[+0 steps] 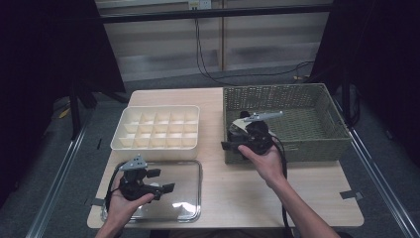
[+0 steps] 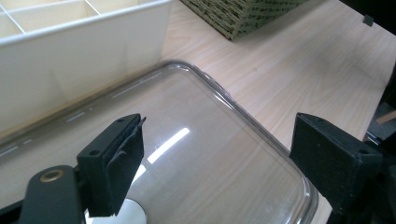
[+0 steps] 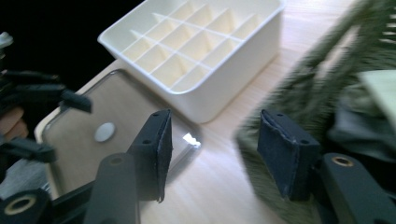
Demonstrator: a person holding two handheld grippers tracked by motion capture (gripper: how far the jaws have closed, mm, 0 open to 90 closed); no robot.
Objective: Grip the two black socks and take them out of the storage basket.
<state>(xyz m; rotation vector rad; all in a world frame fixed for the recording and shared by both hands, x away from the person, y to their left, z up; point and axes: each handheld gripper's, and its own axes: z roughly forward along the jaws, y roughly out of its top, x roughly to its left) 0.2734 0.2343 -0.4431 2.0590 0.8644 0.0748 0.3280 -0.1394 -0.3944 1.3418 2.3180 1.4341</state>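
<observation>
Hovering over clear rounded-rectangle plastic lid (image 1: 183,191) flat at table's near edge: left gripper (image 1: 161,181), jaws spread, empty. Right gripper (image 1: 229,140) at green woven basket (image 1: 322,126) front wall, half spread (nothing pinched). Cream compartmented plastic box (image 1: 157,128) behind lid.

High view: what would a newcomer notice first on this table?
Probably the cream divider box with its empty compartments at the table's middle left, and the green woven basket to its right. A clear lid lies flat in front of the box; the left gripper hovers open above it, and the right gripper is at the basket's near corner.
</observation>
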